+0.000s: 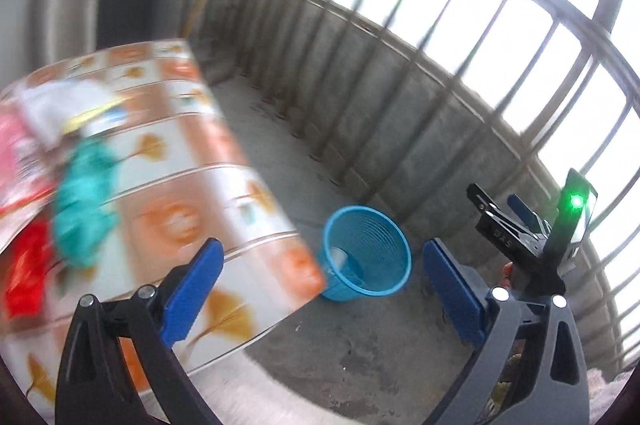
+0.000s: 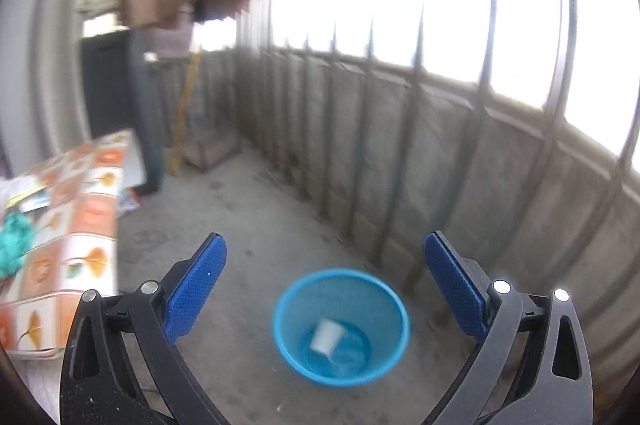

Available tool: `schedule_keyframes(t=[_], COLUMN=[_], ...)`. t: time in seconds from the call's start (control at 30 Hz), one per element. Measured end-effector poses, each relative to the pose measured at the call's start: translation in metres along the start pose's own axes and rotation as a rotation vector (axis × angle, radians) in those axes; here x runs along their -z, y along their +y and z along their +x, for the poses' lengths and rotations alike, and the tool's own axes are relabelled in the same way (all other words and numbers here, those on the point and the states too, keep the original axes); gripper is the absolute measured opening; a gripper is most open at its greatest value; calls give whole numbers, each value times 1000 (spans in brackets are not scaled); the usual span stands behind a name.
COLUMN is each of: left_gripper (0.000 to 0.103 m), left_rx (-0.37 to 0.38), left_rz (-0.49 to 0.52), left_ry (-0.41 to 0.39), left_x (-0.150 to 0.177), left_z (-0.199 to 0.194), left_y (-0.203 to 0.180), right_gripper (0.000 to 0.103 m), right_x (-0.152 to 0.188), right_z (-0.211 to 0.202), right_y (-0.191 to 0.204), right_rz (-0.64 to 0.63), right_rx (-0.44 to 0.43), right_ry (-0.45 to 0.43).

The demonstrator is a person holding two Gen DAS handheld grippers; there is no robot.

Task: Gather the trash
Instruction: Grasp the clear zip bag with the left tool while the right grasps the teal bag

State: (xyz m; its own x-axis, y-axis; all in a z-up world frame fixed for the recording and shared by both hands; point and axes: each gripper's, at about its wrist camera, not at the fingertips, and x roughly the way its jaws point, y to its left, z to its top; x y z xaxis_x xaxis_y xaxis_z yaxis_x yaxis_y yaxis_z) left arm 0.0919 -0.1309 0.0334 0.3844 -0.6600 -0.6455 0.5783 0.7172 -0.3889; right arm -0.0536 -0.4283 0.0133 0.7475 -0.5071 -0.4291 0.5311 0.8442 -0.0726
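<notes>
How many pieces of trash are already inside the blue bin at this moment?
1 visible: a white cup lying at the bottom of the blue bin, seen in the right wrist view. The image is blurred, so something small beneath it could be hidden.

Both tools [image 1: 320, 289] [image 2: 324, 293] have black arms, blue pads, silver screws.

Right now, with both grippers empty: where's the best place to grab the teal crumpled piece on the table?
Take the teal crumpled piece across its narrower middle, coming from above. It lies loose on the table, soft and bunched, so the fingers can pinch a raised fold. The left gripper is nearest and open. The view is blurred, so exact folds are unclear.
</notes>
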Motion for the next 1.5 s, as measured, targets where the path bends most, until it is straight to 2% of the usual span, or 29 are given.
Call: schedule_keyframes(t=[0.1, 0.17, 0.27, 0.47, 0.6, 0.7, 0.8, 0.9, 0.97, 1.1, 1.27, 1.33, 1.5], left_gripper=[97, 97, 97, 97, 97, 97, 96, 86, 78, 64, 49, 40, 21], left_rx=[7, -10, -20, -58, -110, -106, -127, -179, -242, -348, -393, -414, -411], left_rz=[-80, -125, -183, -264, -261, -254, -243, -222, -202, -252, -298, -294, -286], left_ry=[-52, -84, -148, -324, -376, -382, -362, -337, -285, -194, -166, -155, -128], left_x=[12, 20, 32, 41, 35, 26, 10, -3, -10, -16, -17, -17, -15], left_z=[-33, -52, -82, -141, -162, -162, -149, -131, -115, -93, -81, -79, -74], left_y=[35, 56, 84, 137, 161, 176, 184, 189, 196, 217, 233, 234, 231], right_gripper=[95, 95, 95, 95, 95, 90, 83, 78, 75, 70, 65, 63, 56], right_x=[-8, -14, -23, -38, -39, -34, -24, -14, -7, 3, 10, 11, 12], right_z=[-9, -12, -13, -8, -9, 4, 9, 19, 27, 40, 51, 50, 48], right_y=[19, 33, 61, 127, 174, 205, 234, 261, 275, 294, 307, 310, 316], right_rz=[-34, -46, -42, -28, -7, 20, 26, 25, 26, 47, 76, 74, 80], right_rx=[-120, -185, -331, -560, -726, -822, -862, -893, -912, -925, -958, -970, -1004], right_ry=[-51, -58, -41, 86, 209, 324, 428, 519, 569, 636, 695, 698, 716])
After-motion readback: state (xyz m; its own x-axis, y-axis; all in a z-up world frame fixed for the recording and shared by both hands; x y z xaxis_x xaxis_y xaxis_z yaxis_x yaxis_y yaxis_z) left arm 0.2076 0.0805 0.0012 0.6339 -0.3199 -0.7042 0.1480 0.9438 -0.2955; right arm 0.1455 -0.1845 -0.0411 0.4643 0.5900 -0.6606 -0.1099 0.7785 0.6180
